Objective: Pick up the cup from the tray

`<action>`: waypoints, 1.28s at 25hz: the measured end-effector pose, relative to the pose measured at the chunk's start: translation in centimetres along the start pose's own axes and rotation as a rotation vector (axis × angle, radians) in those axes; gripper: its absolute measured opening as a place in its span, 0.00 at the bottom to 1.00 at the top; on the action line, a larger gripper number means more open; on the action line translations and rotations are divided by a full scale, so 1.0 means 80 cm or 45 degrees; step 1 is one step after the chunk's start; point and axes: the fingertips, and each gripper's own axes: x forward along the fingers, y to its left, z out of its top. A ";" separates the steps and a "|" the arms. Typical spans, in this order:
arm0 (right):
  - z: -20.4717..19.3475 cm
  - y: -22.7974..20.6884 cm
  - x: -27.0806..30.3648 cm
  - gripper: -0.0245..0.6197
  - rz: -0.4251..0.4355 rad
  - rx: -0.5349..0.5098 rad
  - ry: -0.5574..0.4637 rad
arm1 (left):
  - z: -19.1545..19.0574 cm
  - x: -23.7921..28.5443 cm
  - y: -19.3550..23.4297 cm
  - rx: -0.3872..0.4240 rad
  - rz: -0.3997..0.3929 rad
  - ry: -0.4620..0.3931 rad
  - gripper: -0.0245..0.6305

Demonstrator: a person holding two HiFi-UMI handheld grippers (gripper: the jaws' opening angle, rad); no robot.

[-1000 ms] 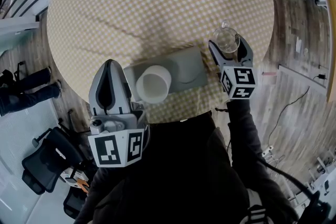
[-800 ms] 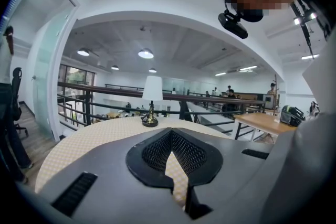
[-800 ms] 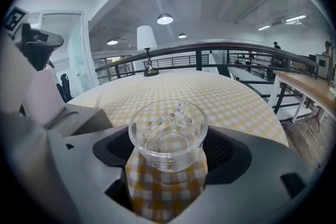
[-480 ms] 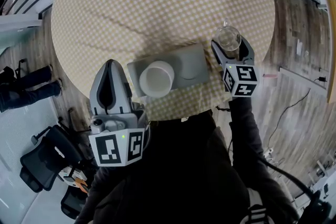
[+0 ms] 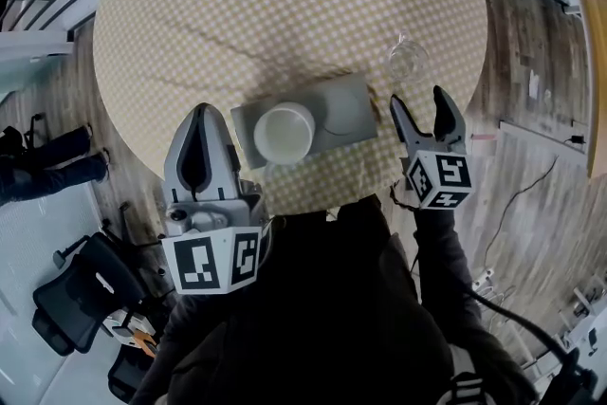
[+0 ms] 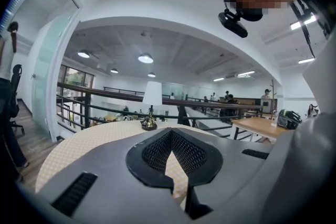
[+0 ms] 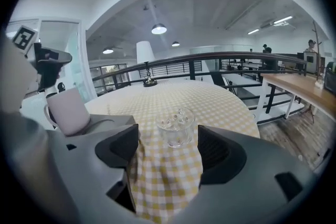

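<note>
1. Right gripper (image 5: 417,101): jaws spread wide, nothing between them. In both earlier frames they were clasped round the glass cup. Now they have let go, and the gripper has drawn back toward the person.
2. Glass cup (image 5: 408,62): upright on the checked tablecloth (image 5: 285,5), off the tray and to its right, near the table's right edge. It sits just beyond the right fingertips, clear of both. In the right gripper view the glass cup (image 7: 176,126) is in line with the gap of the right gripper (image 7: 169,157), ahead of the pads and not touching either.
3. Left gripper (image 5: 202,119): jaws pressed together at the tip, holding nothing. Its own view shows the same (image 6: 170,132), with only tablecloth showing through the opening behind the tip. It is held just left of the tray, much where it was in the earlier frames.
4. Tray (image 5: 351,109): grey, at the near side of the round table. White cup (image 5: 285,133) stands upright on its left half, as before. From the right gripper view the white cup (image 7: 68,110) is off to the left on the tray (image 7: 107,123).
5. Table lamp (image 6: 151,105) stands at the far side of the table, white shade.
</note>
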 end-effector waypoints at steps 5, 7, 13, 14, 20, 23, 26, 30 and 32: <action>0.027 0.013 -0.046 0.17 0.046 0.000 -0.140 | -0.002 -0.023 -0.024 -0.005 -0.012 -0.017 0.04; 0.037 0.024 -0.061 0.06 0.089 -0.006 -0.190 | -0.002 -0.037 -0.033 -0.013 -0.011 -0.033 0.04; 0.061 0.098 -0.107 0.06 0.323 -0.079 -0.281 | -0.010 -0.085 -0.058 0.005 0.006 -0.092 0.04; 0.064 0.118 -0.114 0.06 0.368 -0.099 -0.293 | -0.012 -0.092 -0.059 0.019 0.015 -0.105 0.04; 0.078 0.214 -0.141 0.06 0.520 -0.234 -0.313 | -0.020 -0.131 -0.061 0.041 0.072 -0.134 0.04; 0.087 0.226 -0.149 0.06 0.495 -0.274 -0.323 | -0.017 -0.147 -0.067 0.066 0.077 -0.157 0.04; 0.097 0.220 -0.154 0.06 0.452 -0.270 -0.328 | -0.018 -0.156 -0.075 0.079 0.064 -0.171 0.04; 0.114 0.221 -0.161 0.06 0.447 -0.278 -0.360 | -0.022 -0.163 -0.081 0.065 0.043 -0.169 0.04; 0.121 0.224 -0.163 0.06 0.448 -0.284 -0.375 | -0.024 -0.163 -0.081 0.050 0.040 -0.162 0.04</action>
